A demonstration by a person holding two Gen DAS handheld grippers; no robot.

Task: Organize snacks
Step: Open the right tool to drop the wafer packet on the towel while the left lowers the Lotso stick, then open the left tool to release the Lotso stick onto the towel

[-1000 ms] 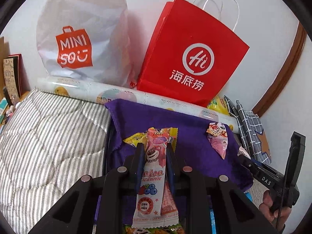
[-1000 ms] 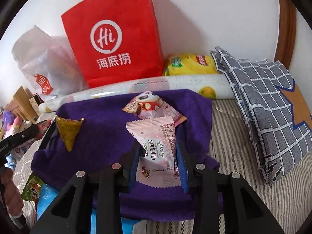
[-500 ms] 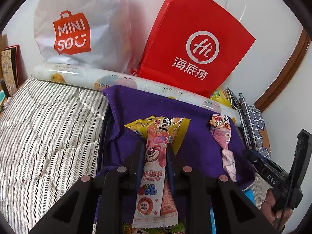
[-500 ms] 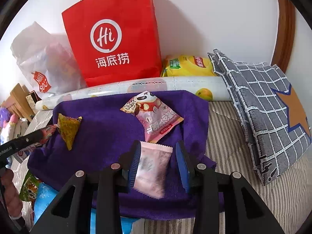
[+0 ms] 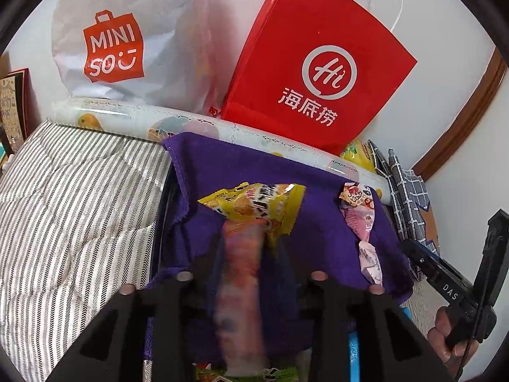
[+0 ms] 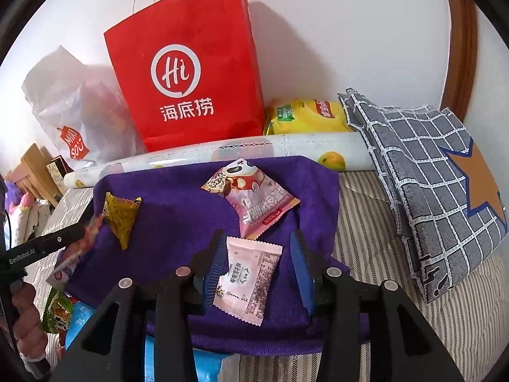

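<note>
A purple towel (image 6: 178,210) is spread on the bed with snacks on it. My left gripper (image 5: 248,245) hangs over its near edge, jaws opening. A long pink snack stick (image 5: 241,270) shows blurred between them, and the pads stand clear of it. Just beyond lies a yellow packet (image 5: 254,203). My right gripper (image 6: 257,238) is over the towel's right half, jaws opening. A pale pink flat packet (image 6: 248,280) lies on the towel between its blue pads, untouched by them. A pink panda packet (image 6: 254,200) rests just ahead.
A red paper bag (image 6: 187,73) and a white Miniso bag (image 5: 127,41) lean on the back wall behind a roll of patterned paper (image 6: 222,156). A yellow chips bag (image 6: 305,114) and grey checked cushion (image 6: 429,191) sit right. Striped bedding (image 5: 63,207) lies left.
Both grippers' jaws have widened. The pale pink packet dropped from the right jaws and now lies flat on the towel. The long stick has gone blurred and sits lower between the left jaws.
</note>
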